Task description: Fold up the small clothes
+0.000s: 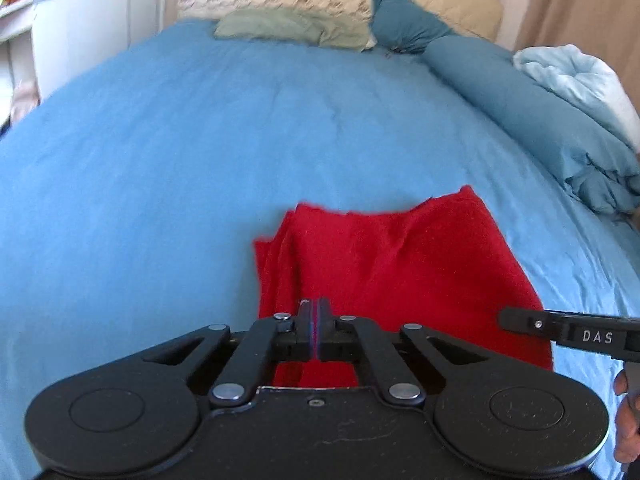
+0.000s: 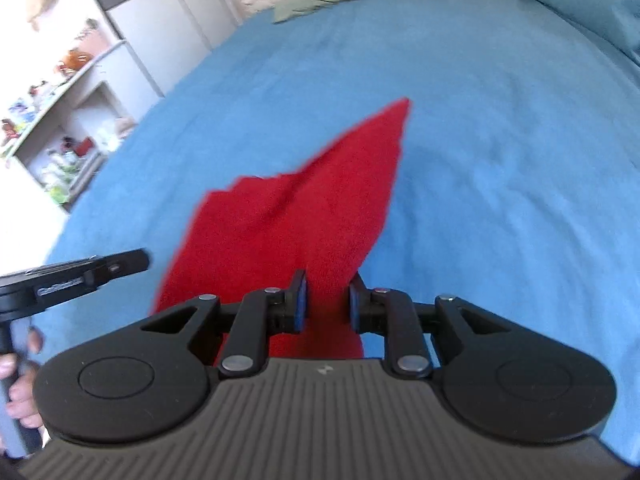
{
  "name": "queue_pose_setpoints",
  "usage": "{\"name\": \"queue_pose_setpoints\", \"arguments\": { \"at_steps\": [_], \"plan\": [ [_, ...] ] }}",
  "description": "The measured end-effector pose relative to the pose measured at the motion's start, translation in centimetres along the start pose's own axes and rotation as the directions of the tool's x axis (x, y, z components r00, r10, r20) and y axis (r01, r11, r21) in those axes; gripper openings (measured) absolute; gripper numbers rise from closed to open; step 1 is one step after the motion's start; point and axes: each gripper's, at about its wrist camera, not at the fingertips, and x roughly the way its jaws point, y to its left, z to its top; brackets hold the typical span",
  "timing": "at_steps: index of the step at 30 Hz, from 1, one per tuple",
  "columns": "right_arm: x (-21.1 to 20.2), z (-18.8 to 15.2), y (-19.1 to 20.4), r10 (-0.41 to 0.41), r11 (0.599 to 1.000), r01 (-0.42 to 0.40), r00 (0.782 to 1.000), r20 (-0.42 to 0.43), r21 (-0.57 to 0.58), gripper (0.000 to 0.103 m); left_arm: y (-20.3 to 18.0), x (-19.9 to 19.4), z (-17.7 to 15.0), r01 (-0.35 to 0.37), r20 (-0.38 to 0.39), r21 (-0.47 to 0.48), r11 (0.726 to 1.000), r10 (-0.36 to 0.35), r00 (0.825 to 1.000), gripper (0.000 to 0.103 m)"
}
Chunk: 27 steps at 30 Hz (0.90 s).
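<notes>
A small red garment point(image 1: 396, 264) lies on the blue bed sheet point(image 1: 180, 152), its left side doubled over in folds. My left gripper point(image 1: 315, 307) is shut over its near left edge; whether cloth is pinched between the pads is hidden. The right gripper point(image 1: 520, 322) reaches in over the cloth's right edge. In the right wrist view the red garment point(image 2: 304, 216) rises toward the camera and passes between the fingers of my right gripper point(image 2: 326, 294), which is partly open around it. The left gripper point(image 2: 100, 268) shows at the left.
A green pillow point(image 1: 288, 28), a teal pillow point(image 1: 408, 20) and a rolled teal duvet point(image 1: 532, 112) lie along the bed's far and right sides. A pale blanket point(image 1: 580, 76) lies behind the duvet. Shelves point(image 2: 68, 128) stand to the left of the bed.
</notes>
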Motion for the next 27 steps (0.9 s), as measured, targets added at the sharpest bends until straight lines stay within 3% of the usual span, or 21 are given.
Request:
{"name": "queue_pose_setpoints", "arguments": {
  "at_steps": [2, 3, 4, 7, 13, 20, 23, 27],
  "plan": [
    [-0.1, -0.4, -0.9, -0.02, 0.999, 0.02, 1.0, 0.007, 0.037, 0.049, 0.2, -0.1, -0.4, -0.036, -0.013, 0.016, 0.999, 0.036, 0.999, 0.032],
    [-0.4, -0.5, -1.1, -0.03, 0.999, 0.03, 0.999, 0.013, 0.033, 0.064, 0.3, -0.3, -0.6, -0.059, -0.013, 0.036, 0.998, 0.06, 0.998, 0.056],
    [-0.7, -0.5, -1.3, -0.037, 0.999, 0.037, 0.999, 0.016, 0.025, 0.08, 0.5, -0.8, -0.9, -0.067, -0.004, 0.048, 0.997, 0.067, 0.998, 0.065],
    [-2.0, -0.8, -0.4, -0.051, 0.998, 0.052, 0.997, 0.052, -0.023, 0.098, 1.0, -1.2, -1.5, -0.066, 0.0, 0.057, 0.996, 0.066, 0.998, 0.068],
    [-0.5, -2.6, 0.4, -0.114, 0.986, 0.113, 0.994, 0.002, -0.125, 0.098, 1.3, 0.3, -3.0, -0.081, -0.047, 0.091, 0.993, 0.086, 0.995, 0.069],
    [1.1, -3.9, -1.2, -0.121, 0.991, 0.12, 0.992, -0.021, -0.055, 0.102, 1.1, 1.9, -4.0, -0.102, -0.076, 0.134, 0.986, 0.113, 0.991, 0.073],
    [-0.1, -3.6, -1.0, -0.116, 0.992, 0.115, 0.993, 0.0, -0.05, 0.102, 0.8, 0.7, -3.6, -0.111, -0.068, 0.136, 0.984, 0.121, 0.99, 0.073],
    [-4.4, -2.8, 0.3, -0.099, 0.992, 0.104, 0.993, 0.072, -0.067, 0.102, -0.5, -4.0, -2.7, -0.116, 0.004, 0.138, 0.984, 0.117, 0.993, 0.073]
  ]
}}
